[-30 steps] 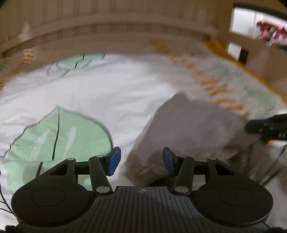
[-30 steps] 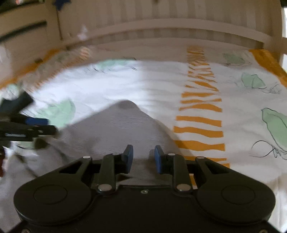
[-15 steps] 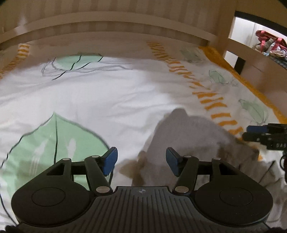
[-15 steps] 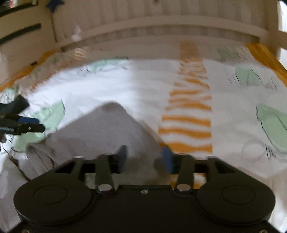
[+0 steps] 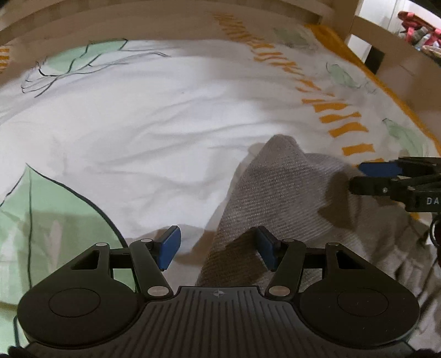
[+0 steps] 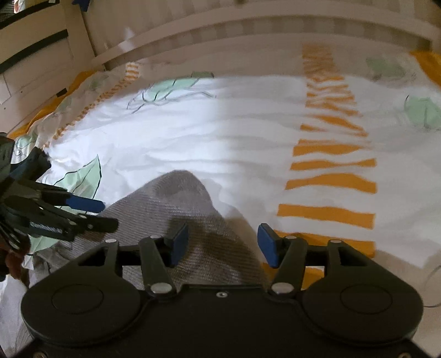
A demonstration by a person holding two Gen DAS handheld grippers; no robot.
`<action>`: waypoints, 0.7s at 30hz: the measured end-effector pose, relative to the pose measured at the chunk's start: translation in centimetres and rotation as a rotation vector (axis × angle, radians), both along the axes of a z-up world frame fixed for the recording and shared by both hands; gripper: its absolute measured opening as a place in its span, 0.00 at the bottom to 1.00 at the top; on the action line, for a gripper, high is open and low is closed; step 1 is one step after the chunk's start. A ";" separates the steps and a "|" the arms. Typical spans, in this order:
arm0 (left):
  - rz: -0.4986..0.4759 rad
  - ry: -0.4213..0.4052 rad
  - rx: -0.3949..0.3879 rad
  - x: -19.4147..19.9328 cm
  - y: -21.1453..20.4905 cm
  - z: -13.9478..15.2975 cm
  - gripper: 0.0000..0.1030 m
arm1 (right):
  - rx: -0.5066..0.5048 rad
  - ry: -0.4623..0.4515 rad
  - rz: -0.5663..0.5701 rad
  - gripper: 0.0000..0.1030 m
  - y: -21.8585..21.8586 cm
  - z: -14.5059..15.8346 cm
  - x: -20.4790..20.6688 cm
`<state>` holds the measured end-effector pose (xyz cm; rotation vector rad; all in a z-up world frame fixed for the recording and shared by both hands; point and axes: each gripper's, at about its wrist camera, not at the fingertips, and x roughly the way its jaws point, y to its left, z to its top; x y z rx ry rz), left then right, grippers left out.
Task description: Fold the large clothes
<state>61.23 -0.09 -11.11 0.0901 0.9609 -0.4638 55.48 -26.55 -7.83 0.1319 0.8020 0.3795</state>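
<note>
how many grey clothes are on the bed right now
1 in view: a grey ribbed knit garment lying on the white leaf-print bedspread, bunched between the two grippers, its rounded end pointing toward the headboard. Its near part runs out of frame, so more could be hidden.

Soft indoor light brightens the middle of the white bedspread (image 5: 171, 132), dimmer toward the frame corners. Each gripper body throws a dark shadow on the grey garment (image 6: 193, 220) at lower centre. Fisheye bending curves the headboard (image 6: 248, 24); orange stripes at right smear with motion blur.
</note>
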 end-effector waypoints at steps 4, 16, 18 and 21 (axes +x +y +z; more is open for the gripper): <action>0.001 0.018 -0.029 0.7 0.2 0.0 0.51 | 0.030 0.053 -0.013 0.60 0.0 -1.6 1.0; -0.011 -0.308 -0.053 -6.9 -0.4 5.3 0.04 | -0.039 -0.165 0.003 0.09 0.3 3.7 -4.0; -0.015 -0.368 -0.064 -9.4 0.0 6.4 0.04 | -0.068 -0.225 0.014 0.04 0.3 4.9 -6.1; -0.057 -0.456 -0.079 -14.1 0.7 7.6 0.04 | -0.079 -0.310 0.035 0.04 -0.3 6.7 -9.9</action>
